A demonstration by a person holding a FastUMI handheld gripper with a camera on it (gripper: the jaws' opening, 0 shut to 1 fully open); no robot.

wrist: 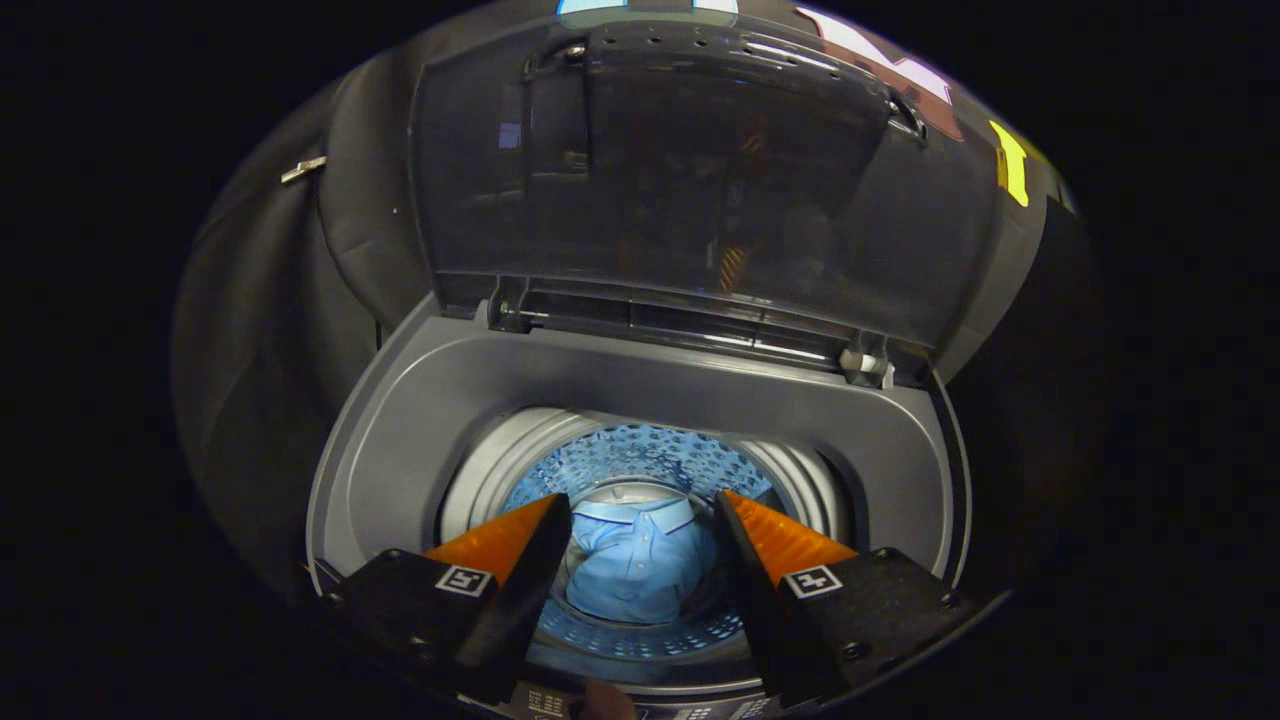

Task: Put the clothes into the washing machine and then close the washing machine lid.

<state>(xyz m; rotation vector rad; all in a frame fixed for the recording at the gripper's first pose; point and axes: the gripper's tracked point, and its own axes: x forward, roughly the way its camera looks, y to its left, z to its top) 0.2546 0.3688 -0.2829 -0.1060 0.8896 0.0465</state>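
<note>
A grey top-loading washing machine (430, 400) stands open below me. Its dark see-through lid (690, 170) is raised upright at the back on its hinges. Down in the drum (640, 455) lies a folded light blue shirt (637, 565), collar up. My gripper (643, 512) hovers over the drum mouth, looking down into it. Its fingers are spread wide apart with nothing between them; the shirt lies well below and beyond them.
Black booth cloth (270, 330) hangs behind and to both sides of the machine. The machine's control panel (610, 705) runs along its front edge, just under the fingers. The lid's hinge brackets (865, 365) sit at the back rim.
</note>
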